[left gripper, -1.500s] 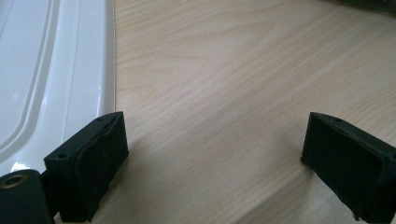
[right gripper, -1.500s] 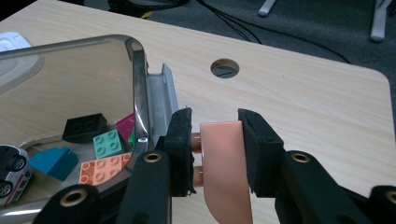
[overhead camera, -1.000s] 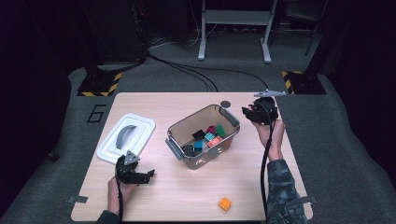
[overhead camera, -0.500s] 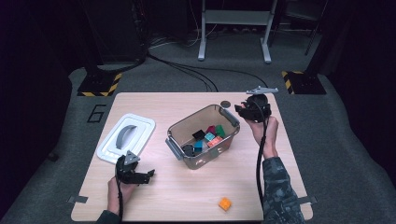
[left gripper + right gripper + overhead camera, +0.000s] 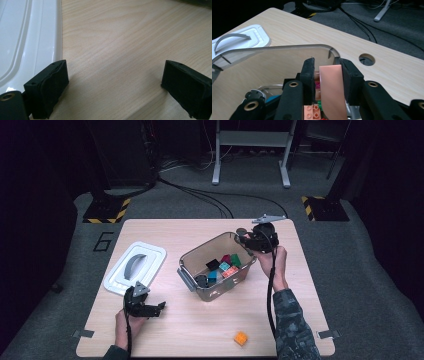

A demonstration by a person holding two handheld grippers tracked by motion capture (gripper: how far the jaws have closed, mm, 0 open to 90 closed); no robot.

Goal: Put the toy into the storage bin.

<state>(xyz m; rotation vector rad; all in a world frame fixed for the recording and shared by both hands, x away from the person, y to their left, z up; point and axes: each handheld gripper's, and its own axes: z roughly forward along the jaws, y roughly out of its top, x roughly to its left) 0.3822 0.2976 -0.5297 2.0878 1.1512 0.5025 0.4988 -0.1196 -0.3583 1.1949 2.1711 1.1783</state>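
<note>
Salmon-pink plastic shows between the jaws of the right tool (image 5: pixel 328 72): a flat pink piece (image 5: pixel 332 90) is clamped there, held over the clear bin (image 5: pixel 192 260) at the frame's centre, near its upper-right rim. Coloured blocks (image 5: pixel 225 266) already lie inside. This looks like the drop-off step of sorting pieces into the bin; the next move calls for opening the jaws once the piece hangs clear inside the walls. At lower left, the left tool (image 5: pixel 155 309) rests wide and empty on the table (image 5: pixel 310 285) beside the white lid (image 5: pixel 150 252). An orange cube (image 5: pixel 241 338) waits near the bottom edge.
</note>
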